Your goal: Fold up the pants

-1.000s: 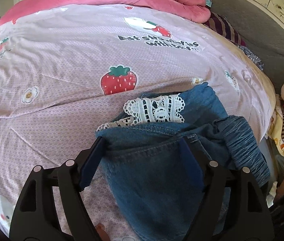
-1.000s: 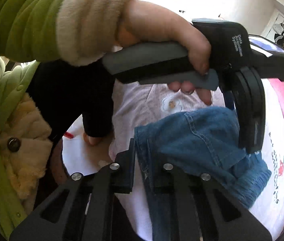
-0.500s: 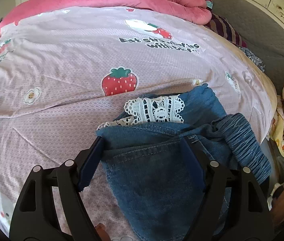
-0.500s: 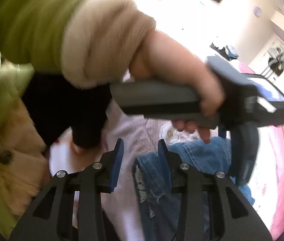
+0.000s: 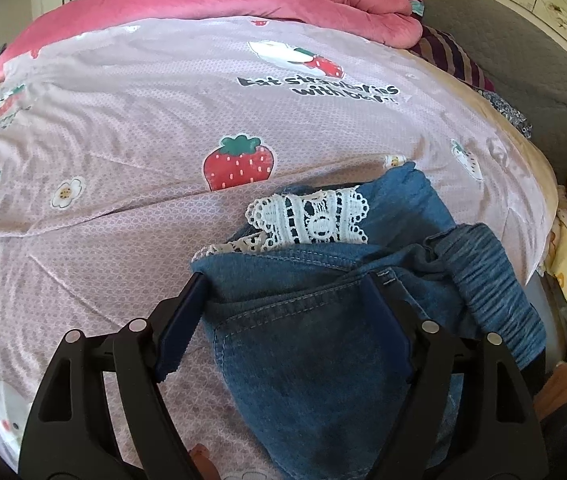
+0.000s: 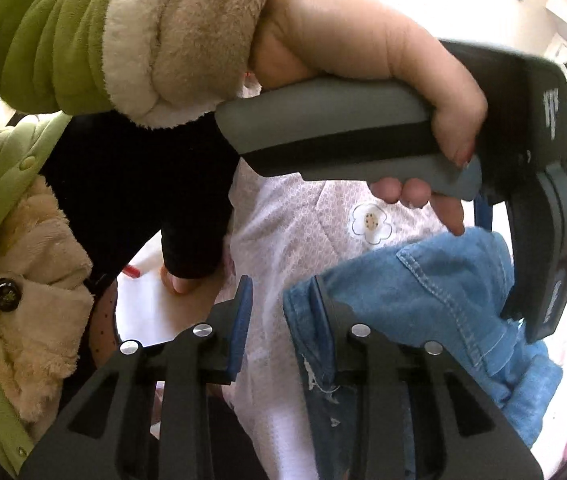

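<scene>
Right hand-held gripper (image 6: 279, 320) just let go of jeans (image 5: 323, 344) at bed (image 5: 123, 128) edge, jaws part-open and empty; left hand-held gripper (image 5: 287, 312) wide, straddling denim — fold placed.

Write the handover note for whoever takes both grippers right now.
Left gripper: jaws wide, straddling the jeans, no clear pinch.
Right gripper: open; its jaws have just been opening, then eased back a little. The denim edge lies beside one finger, unpinched.
Jeans: bunched on the strawberry bedsheet, lace hem on the far side.
Done: a rough fold at best.
Left: smooth the denim, finish folding.
</scene>
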The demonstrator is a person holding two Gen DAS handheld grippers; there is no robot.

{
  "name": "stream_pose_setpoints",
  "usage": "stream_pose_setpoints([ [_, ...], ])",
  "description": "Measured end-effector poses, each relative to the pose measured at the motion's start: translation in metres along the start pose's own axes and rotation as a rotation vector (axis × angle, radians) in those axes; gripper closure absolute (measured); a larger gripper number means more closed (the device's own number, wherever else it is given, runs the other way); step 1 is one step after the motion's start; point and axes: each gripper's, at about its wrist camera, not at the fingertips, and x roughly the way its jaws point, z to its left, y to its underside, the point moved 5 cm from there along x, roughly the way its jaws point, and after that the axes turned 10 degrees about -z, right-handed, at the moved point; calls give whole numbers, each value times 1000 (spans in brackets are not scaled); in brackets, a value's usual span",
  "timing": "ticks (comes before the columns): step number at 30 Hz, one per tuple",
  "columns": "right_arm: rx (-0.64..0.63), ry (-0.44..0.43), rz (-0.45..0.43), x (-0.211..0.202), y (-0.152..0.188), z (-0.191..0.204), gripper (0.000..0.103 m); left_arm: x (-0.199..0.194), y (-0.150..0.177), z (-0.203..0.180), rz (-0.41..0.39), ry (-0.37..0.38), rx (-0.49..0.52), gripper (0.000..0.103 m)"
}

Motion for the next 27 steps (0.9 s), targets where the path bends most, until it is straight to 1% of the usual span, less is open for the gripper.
stream_pose_setpoints([
  [1,11,1,-6,2,0,2,70,1,0,0,0,-2,-2,32],
  [4,57,-8,-27,4,1,6,59,0,0,0,-5,-9,3,32],
  [5,72,-7,-34,3,0,7,56,-1,0,0,-7,-12,3,31],
  [9,164,7,-82,-11,-5,4,54,-5,-1,-2,-17,-22,10,31],
  [10,198,21,-97,-18,-7,2,53,-7,-1,-2,-19,-24,9,31],
  [11,230,30,-117,-25,-9,1,48,-9,-1,-3,-21,-24,8,31],
  [14,302,79,-205,-51,-14,1,39,-16,-1,-6,-33,-28,15,31],
  [18,399,122,-273,-83,-11,0,31,-25,-2,-11,-45,-28,20,30],
  [19,417,134,-278,-90,-10,-1,27,-29,-2,-13,-52,-26,25,30],
  [24,488,184,-326,-123,-5,-11,21,-45,-2,-23,-84,-30,43,26],
  [26,514,220,-351,-137,-1,-15,17,-51,-2,-26,-94,-34,45,25],
  [27,528,234,-364,-144,1,-17,17,-53,-2,-27,-98,-35,47,24],
])
